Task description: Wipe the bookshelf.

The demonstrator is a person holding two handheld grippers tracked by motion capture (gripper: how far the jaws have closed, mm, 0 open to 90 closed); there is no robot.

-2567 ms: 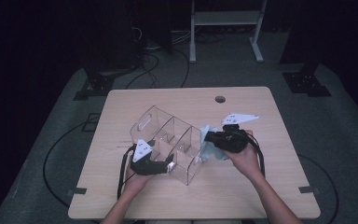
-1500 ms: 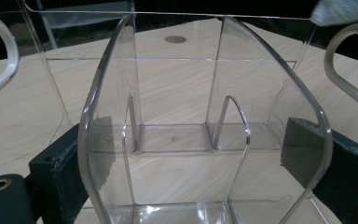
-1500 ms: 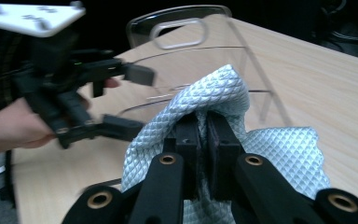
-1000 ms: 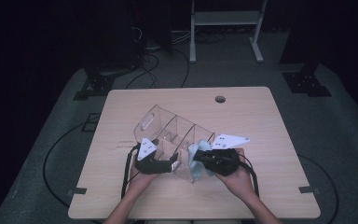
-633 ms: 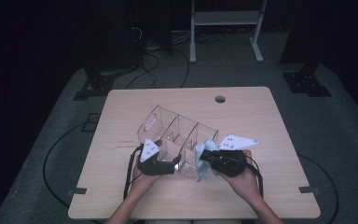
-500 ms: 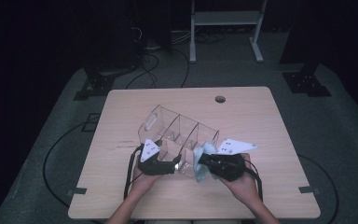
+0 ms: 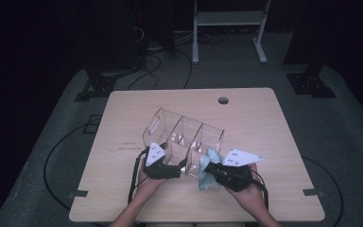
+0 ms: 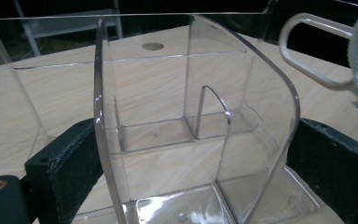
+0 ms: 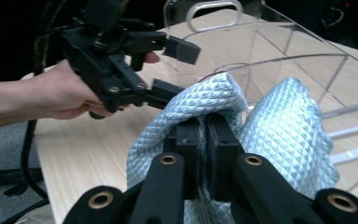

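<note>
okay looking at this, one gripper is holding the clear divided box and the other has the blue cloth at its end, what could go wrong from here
1. The left gripper clamps just one thin curved wall of the clear organizer, which sits tilted; a push from the cloth could twist it loose or strain the wall.
2. The right gripper pinches only a fold of the blue cloth, so the cloth may slip out or bunch while wiping.
3. Loose cloth could snag on the dividers.

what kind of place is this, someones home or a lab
Most likely a lab or recording studio, not a home: a bare wooden table stands alone in a dark room, cables trail over the grey floor mat, and a metal stand sits behind it.
</note>
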